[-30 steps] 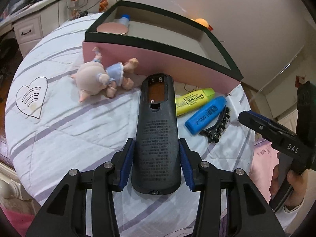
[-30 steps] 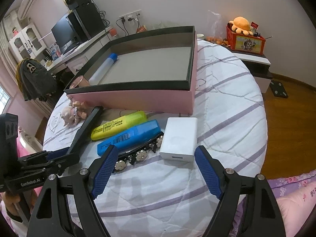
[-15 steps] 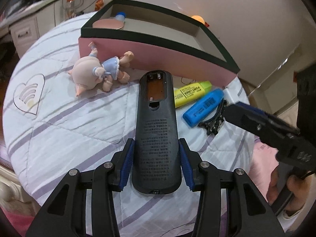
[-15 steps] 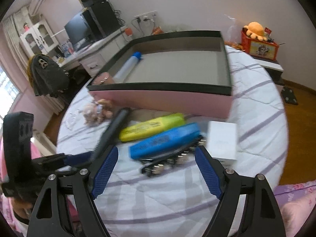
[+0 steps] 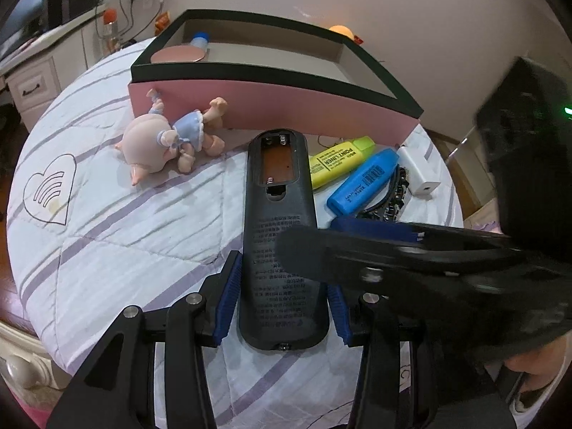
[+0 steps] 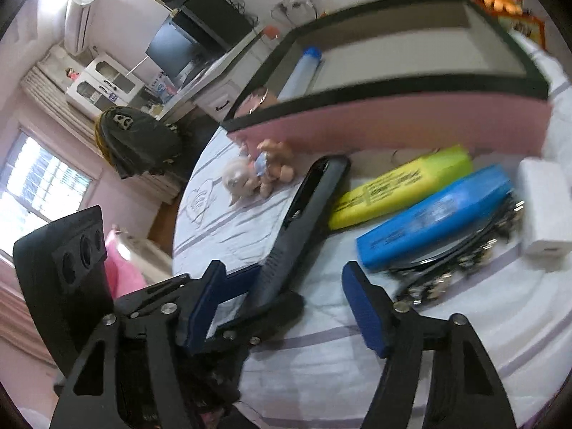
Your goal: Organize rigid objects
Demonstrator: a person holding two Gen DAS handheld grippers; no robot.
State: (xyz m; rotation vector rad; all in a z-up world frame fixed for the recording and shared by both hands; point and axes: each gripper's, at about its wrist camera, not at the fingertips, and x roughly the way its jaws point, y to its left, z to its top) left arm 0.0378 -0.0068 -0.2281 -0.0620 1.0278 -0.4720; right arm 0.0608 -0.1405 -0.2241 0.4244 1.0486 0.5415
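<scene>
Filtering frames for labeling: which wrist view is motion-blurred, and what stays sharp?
Right wrist view: smeared; blue highlighter and pink box streak, print unreadable. Left wrist view: sharp on remote and piglet doll; only the right tongs crossing it are blurred. Both show fisheye bending.

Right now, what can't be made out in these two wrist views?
- Remote control: button face is down; the right gripper's finger crosses it in the left view.
- Black clip: blurred, partly under the blue highlighter.
- Box: near wall hides its floor.
</scene>
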